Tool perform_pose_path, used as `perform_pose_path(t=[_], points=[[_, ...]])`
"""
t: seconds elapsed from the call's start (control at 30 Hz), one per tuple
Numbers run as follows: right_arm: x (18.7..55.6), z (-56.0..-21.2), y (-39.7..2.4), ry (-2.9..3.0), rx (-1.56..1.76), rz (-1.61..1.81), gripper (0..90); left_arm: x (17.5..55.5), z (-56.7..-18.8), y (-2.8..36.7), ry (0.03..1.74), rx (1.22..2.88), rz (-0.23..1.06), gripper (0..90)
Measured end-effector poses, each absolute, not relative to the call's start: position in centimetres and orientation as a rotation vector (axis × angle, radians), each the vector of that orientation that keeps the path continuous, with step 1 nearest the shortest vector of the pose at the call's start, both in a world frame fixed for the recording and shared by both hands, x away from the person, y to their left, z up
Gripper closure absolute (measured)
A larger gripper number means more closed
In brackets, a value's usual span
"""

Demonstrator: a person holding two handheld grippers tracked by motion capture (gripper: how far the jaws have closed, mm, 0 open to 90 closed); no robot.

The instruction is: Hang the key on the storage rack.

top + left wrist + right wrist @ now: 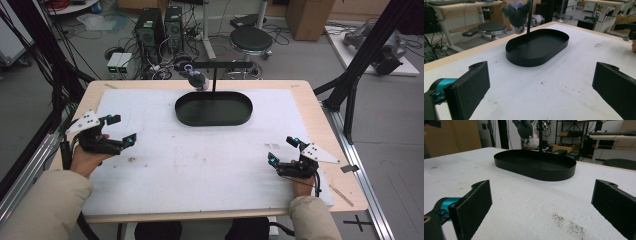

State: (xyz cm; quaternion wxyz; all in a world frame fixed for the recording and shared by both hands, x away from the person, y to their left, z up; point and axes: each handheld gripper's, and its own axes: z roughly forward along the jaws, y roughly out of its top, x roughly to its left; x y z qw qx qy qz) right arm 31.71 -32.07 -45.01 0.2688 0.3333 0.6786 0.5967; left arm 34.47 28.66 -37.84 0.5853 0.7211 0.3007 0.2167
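Grippers near table edge: left gripper (121, 129) and right gripper (284, 150) both spread wide, holding nothing | mat (200, 165) white (a few dark smudges) | tray (213, 108) black, oval, empty, centre-far | stuffed toy (196, 78) hanging behind tray

A grey plush toy (517, 13) hanging behind the black oval tray (537, 53) is cut off by the top edge in the left gripper view, and in the right gripper view its head is also lost above the frame. In the high view it is too small, beyond the tray's far rim, to make out its shape. The thin black post (540, 137) rising from the tray runs out of the top of both gripper views, its upper end unseen there.
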Motion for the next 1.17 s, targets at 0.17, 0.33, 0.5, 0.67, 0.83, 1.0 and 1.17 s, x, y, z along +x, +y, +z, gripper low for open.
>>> perform_pose_path(t=[0.17, 0.33, 0.5, 0.67, 0.83, 1.0, 1.17], points=[[31.7, -45.0, -32.0, 1.828, 0.895, 1.603, 2.2, 31.5, -39.6, 29.6, 0.705, 1.621, 0.558, 1.7], [31.6, -45.0, -32.0, 1.832, 0.891, 1.598, 2.2, 29.8, -41.3, 30.6, 0.719, 1.558, 0.583, 1.7], [31.6, -45.0, -32.0, 1.826, 0.895, 1.598, 2.2, 28.6, -43.0, 31.1, 0.726, 1.519, 0.606, 1.7], [31.6, -45.0, -32.0, 1.829, 0.901, 1.6, 2.2, 27.8, -44.2, 31.4, 0.734, 1.494, 0.66, 1.7], [31.6, -45.0, -32.0, 1.826, 0.896, 1.599, 2.2, 27.4, -45.1, 31.6, 0.747, 1.471, 0.676, 1.7], [31.6, -45.0, -32.0, 1.83, 0.892, 1.597, 2.2, 27.0, -45.3, 31.5, 0.732, 1.454, 0.721, 1.7], [31.6, -45.0, -32.0, 1.83, 0.901, 1.596, 2.2, 26.9, -45.3, 31.5, 0.728, 1.45, 0.726, 1.7]])
